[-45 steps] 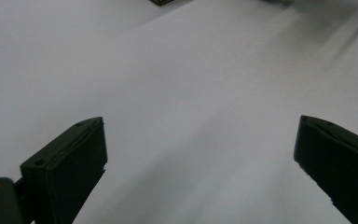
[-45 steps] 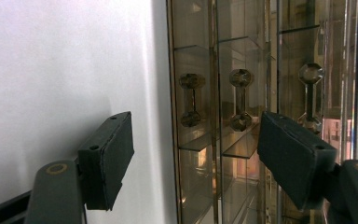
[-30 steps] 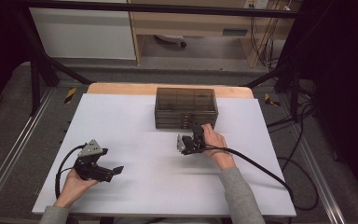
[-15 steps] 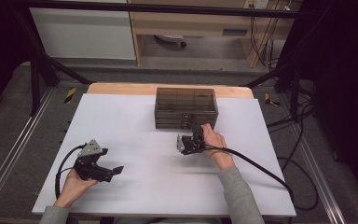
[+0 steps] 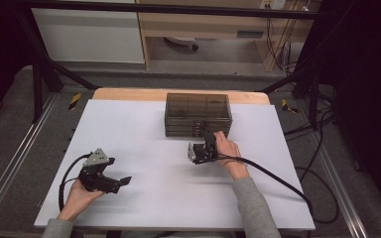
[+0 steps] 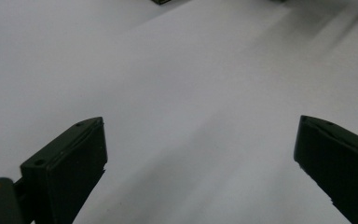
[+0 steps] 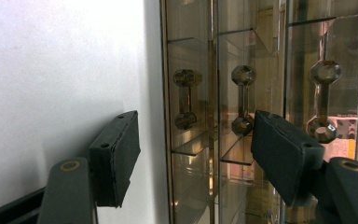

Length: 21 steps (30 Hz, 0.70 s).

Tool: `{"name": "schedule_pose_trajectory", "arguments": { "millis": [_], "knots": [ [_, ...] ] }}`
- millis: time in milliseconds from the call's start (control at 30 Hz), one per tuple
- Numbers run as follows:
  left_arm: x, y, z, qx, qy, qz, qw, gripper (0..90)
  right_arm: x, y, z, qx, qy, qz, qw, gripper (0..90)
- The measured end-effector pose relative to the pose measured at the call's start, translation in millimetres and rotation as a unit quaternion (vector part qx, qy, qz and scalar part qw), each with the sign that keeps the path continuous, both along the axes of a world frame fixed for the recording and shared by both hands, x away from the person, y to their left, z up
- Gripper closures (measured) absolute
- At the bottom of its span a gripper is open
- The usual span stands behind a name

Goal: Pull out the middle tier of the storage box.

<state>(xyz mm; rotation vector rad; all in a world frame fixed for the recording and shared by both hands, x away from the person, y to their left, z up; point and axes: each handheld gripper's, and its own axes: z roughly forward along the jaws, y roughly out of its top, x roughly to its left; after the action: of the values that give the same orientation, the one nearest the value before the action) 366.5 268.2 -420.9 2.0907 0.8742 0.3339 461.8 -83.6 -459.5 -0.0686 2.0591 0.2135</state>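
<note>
Item: smoked-acrylic drawer cabinet (image 5: 198, 114), at the far middle of the white table (image 5: 129, 129). Judged rigid, light, glossy and slippery; likely to slide if tugged, and easily scratched or cracked. Grasp point: the small dumbbell handles (image 7: 187, 99) on the drawer fronts. Right gripper (image 5: 202, 148) is held just before them, fingers (image 7: 116, 156) part-spread, just closing, nothing pinched. Left gripper (image 5: 110, 181) rests well apart, fingers spread, empty.

The desk (image 5: 144, 129) has a plain white top with a strip of bare wood along its far edge. Directly on it, toward the far middle, stands a smoky see-through drawer box (image 5: 197, 113), its knobbed drawer fronts facing the person's side.
</note>
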Motion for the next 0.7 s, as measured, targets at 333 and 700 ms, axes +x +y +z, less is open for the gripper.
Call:
{"name": "schedule_pose_trajectory", "arguments": {
  "millis": [333, 700],
  "knots": [
    [0.1, 0.1, -0.1, 0.0, 0.0, 0.0, 1.0, 2.3, 0.1, 0.3, -1.6, -0.008, -0.016, 0.003, 0.9998, 37.3],
    [0.0, -0.1, -0.1, 0.001, 0.0, -0.001, 1.0, 2.3, 0.1, 0.6, -1.4, -0.01, -0.027, 0.004, 0.9996, 42.8]
  ]
}}
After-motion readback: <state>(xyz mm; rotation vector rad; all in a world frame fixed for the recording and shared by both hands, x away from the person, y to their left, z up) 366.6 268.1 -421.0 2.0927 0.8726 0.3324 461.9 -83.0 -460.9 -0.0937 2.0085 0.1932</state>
